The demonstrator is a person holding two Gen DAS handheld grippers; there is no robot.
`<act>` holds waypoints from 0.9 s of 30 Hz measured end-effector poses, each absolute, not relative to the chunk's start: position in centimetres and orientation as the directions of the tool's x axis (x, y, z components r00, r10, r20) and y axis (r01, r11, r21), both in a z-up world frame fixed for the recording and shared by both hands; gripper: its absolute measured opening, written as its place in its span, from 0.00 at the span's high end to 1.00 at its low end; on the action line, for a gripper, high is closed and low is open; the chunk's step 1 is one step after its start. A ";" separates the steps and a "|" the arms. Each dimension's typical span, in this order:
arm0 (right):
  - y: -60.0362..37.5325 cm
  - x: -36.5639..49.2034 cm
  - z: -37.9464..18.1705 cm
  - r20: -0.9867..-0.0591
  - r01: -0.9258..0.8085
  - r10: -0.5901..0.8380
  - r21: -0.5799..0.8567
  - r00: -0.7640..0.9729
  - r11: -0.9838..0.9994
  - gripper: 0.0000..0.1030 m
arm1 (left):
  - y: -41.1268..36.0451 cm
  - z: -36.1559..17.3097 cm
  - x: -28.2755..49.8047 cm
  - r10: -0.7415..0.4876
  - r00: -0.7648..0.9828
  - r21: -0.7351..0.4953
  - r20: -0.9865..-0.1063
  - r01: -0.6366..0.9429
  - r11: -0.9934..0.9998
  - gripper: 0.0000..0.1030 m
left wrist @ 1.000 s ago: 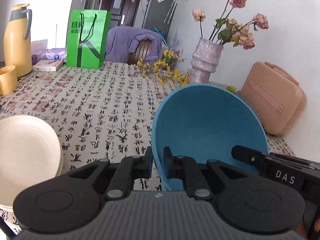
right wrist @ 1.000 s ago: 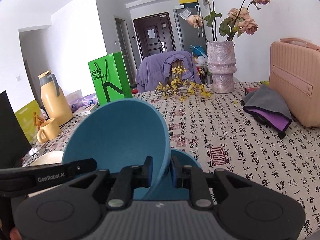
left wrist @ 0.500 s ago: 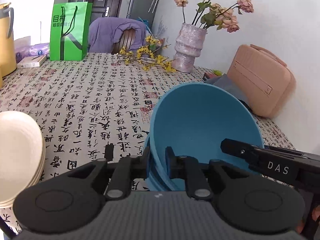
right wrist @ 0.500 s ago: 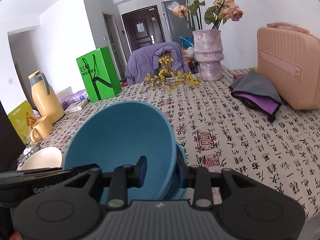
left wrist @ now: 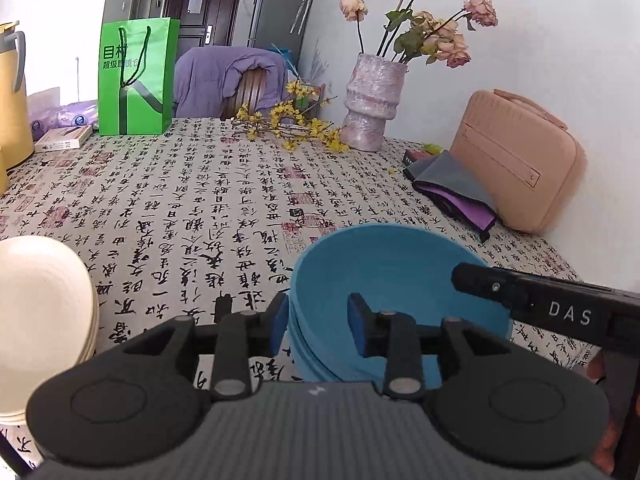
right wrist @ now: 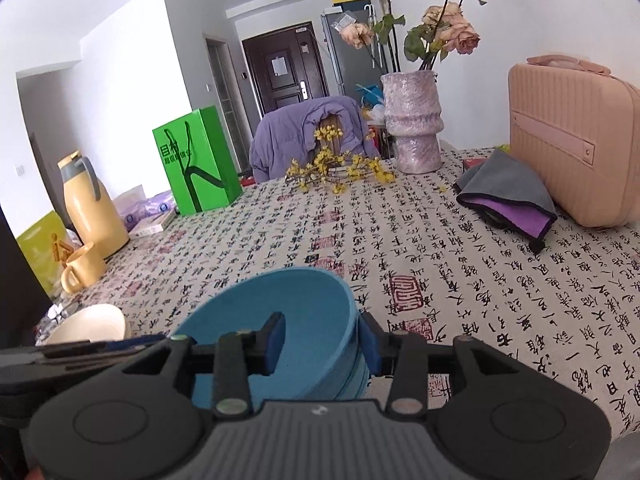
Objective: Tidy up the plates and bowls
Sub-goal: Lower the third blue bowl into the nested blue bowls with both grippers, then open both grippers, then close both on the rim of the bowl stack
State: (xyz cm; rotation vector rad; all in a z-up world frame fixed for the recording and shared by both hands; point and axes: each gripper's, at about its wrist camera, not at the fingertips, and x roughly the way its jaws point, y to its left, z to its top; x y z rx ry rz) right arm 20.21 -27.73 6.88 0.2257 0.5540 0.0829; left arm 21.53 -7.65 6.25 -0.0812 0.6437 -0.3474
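A stack of blue bowls point(left wrist: 396, 276) sits on the patterned tablecloth; it also shows in the right wrist view point(right wrist: 280, 312). My left gripper point(left wrist: 318, 326) is open, its jaws either side of the stack's left rim without pinching it. My right gripper point(right wrist: 322, 340) is open too, straddling the right rim. The right gripper's finger point(left wrist: 532, 300) crosses the bowls in the left wrist view. A stack of cream plates point(left wrist: 40, 312) lies to the left; it also shows in the right wrist view point(right wrist: 88, 324).
A pink case point(left wrist: 520, 160) and a grey-purple cloth point(left wrist: 456, 188) lie at the right. A vase of roses point(left wrist: 372, 108), yellow flowers, a green bag point(left wrist: 136, 76), a yellow flask point(right wrist: 92, 208) and a mug point(right wrist: 82, 272) stand at the back and left.
Both grippers have opened and let go of the top blue bowl. It has dropped from tilted to nested level in the stack.
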 end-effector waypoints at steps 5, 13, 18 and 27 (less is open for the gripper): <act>-27.9 19.9 7.0 -0.505 -0.008 0.132 0.240 0.853 0.971 0.61 | -7.3 6.7 21.1 -0.336 0.758 -0.174 -0.559 0.289 0.941 0.68; -26.8 16.9 7.8 -0.383 -0.056 0.129 0.195 0.915 0.979 0.23 | -6.2 8.0 18.4 -0.317 0.824 -0.118 -0.469 0.298 0.947 0.43; -25.3 13.9 8.0 -0.312 -0.103 0.140 0.133 0.940 0.986 0.17 | -5.3 8.2 14.2 -0.265 0.896 -0.036 -0.355 0.270 0.962 0.13; -23.8 7.0 4.5 -0.266 -0.135 0.152 0.082 0.952 0.987 0.09 | -2.6 5.2 7.6 -0.206 0.924 -0.089 -0.323 0.187 0.978 0.00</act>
